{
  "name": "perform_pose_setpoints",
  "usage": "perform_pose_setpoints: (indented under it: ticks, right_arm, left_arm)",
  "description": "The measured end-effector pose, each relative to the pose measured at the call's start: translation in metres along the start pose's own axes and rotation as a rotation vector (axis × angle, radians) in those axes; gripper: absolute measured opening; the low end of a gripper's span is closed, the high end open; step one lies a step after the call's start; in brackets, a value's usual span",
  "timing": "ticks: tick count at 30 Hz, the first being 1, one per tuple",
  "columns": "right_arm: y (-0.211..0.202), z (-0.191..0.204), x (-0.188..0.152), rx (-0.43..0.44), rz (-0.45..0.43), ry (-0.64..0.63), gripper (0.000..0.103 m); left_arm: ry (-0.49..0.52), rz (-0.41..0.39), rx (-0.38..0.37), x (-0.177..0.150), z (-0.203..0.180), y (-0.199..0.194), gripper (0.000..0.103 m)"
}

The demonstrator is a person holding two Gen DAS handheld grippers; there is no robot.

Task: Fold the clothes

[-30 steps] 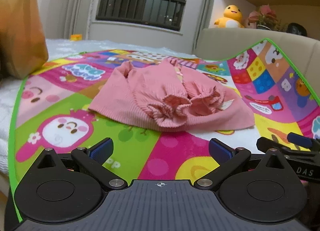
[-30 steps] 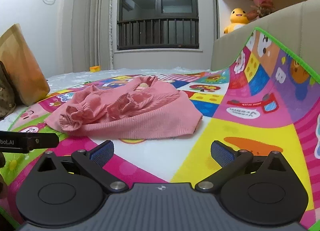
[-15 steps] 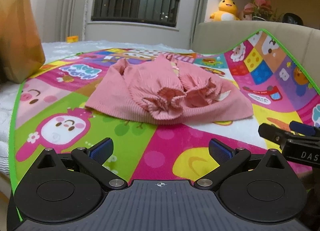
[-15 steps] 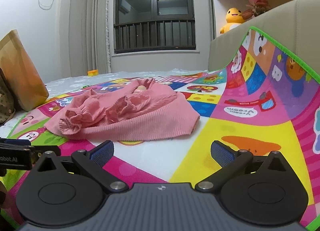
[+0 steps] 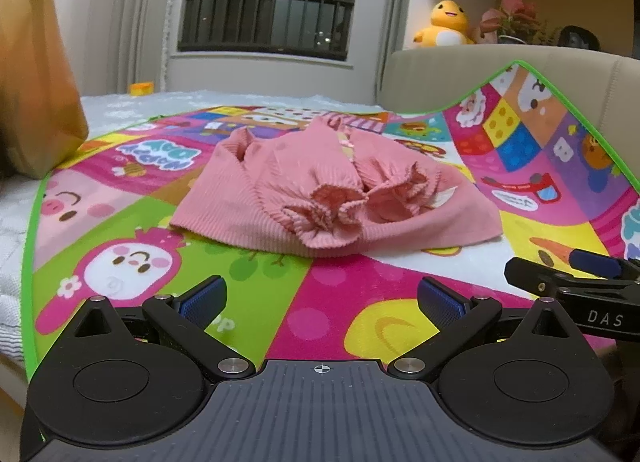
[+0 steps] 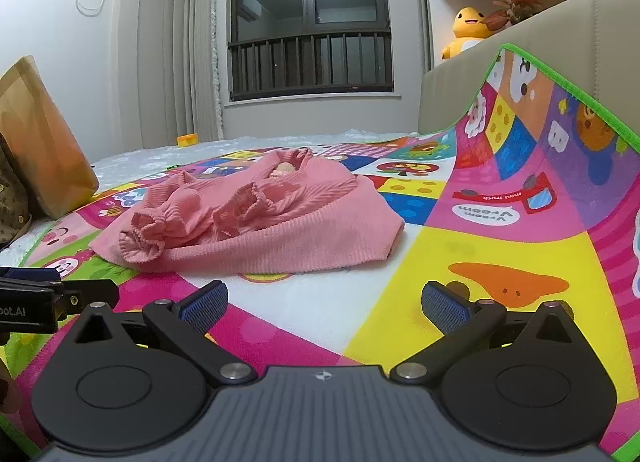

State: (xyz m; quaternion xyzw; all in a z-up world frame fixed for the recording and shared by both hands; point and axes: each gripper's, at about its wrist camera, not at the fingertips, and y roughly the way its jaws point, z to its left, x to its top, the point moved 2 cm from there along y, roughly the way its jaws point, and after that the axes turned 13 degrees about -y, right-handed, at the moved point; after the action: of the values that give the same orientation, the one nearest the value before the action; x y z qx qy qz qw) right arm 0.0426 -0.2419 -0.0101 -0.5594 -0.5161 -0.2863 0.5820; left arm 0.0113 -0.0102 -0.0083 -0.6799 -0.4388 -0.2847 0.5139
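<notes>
A pink ribbed sweater point(image 5: 320, 198) lies on a colourful play mat point(image 5: 120, 222), its two ruffled cuffs folded in over the body. In the right wrist view the same sweater point(image 6: 256, 222) lies ahead and slightly left. My left gripper point(image 5: 320, 298) is open, low over the mat, a short way in front of the sweater's near hem. My right gripper point(image 6: 324, 302) is open too, also short of the hem. Each gripper shows in the other's view: the right one point(image 5: 576, 286) at the right edge, the left one point(image 6: 52, 298) at the left edge.
The play mat point(image 6: 500, 254) curls up against a beige sofa back point(image 5: 460, 78) on the right. A brown paper bag point(image 5: 32, 74) stands at the left. A yellow plush duck point(image 5: 444, 22) and a plant point(image 5: 516, 18) sit on the ledge. A window point(image 6: 312, 26) is behind.
Both grippers have tilted slightly upward, so the sweater sits a little lower in both views. Both stay open. The sweater has not moved.
</notes>
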Motion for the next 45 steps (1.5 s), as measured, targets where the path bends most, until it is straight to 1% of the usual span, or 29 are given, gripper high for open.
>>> perform_pose_setpoints:
  ticks: [45]
  right_arm:
    - [0.0012,-0.0034,-0.0091,0.002,0.026,0.017,0.103]
  left_arm:
    - [-0.009,0.025,-0.001,-0.0054,0.0039,0.0021,0.103]
